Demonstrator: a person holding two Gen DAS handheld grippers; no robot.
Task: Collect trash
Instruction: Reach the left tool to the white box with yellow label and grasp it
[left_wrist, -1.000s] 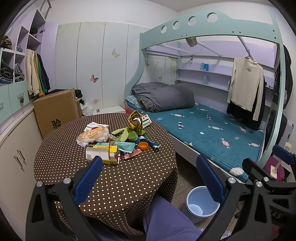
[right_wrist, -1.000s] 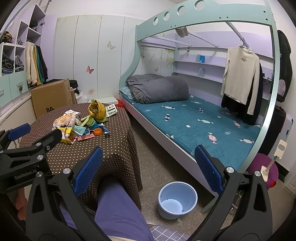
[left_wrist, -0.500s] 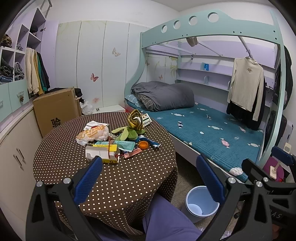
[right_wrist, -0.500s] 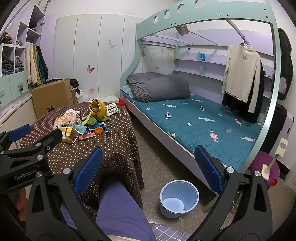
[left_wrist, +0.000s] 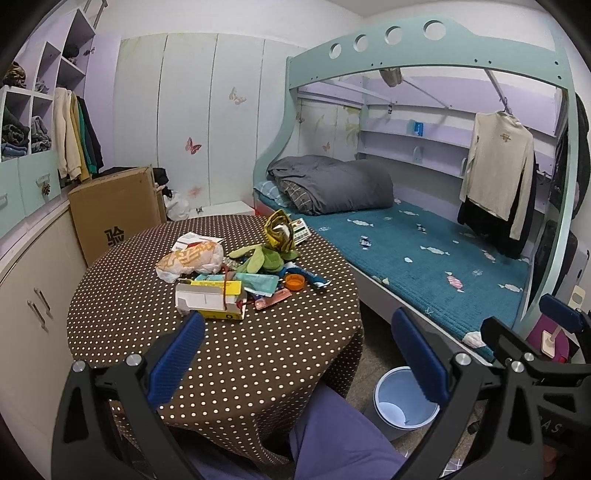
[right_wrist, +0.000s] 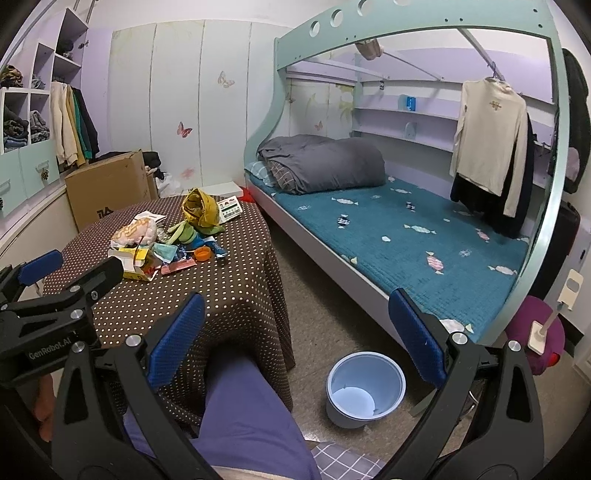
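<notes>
Left gripper (left_wrist: 295, 354): jaws spread wide, nothing between the blue pads; fills the lower part of the left wrist view, above the near table edge.
Right gripper (right_wrist: 295, 332): jaws spread wide, empty; fills the lower part of the right wrist view, over the floor.
Trash pile (left_wrist: 236, 273): centre-left of the left wrist view, on the table, beyond the left gripper's pads and not touched.
Pile contents: white-and-yellow box (left_wrist: 208, 302) nearest, crumpled bag (left_wrist: 190, 260) behind it, orange cap (left_wrist: 294, 283) to the right, yellow wrapper (left_wrist: 279, 230) standing at the back.
Table (left_wrist: 221, 362): round, brown dotted cloth.
Bin (right_wrist: 365, 387): pale blue, open, on the floor at lower centre-right of the right wrist view, between table and bed (right_wrist: 406, 236).
Person's leg (right_wrist: 243, 417): bottom centre, purple trousers.
</notes>
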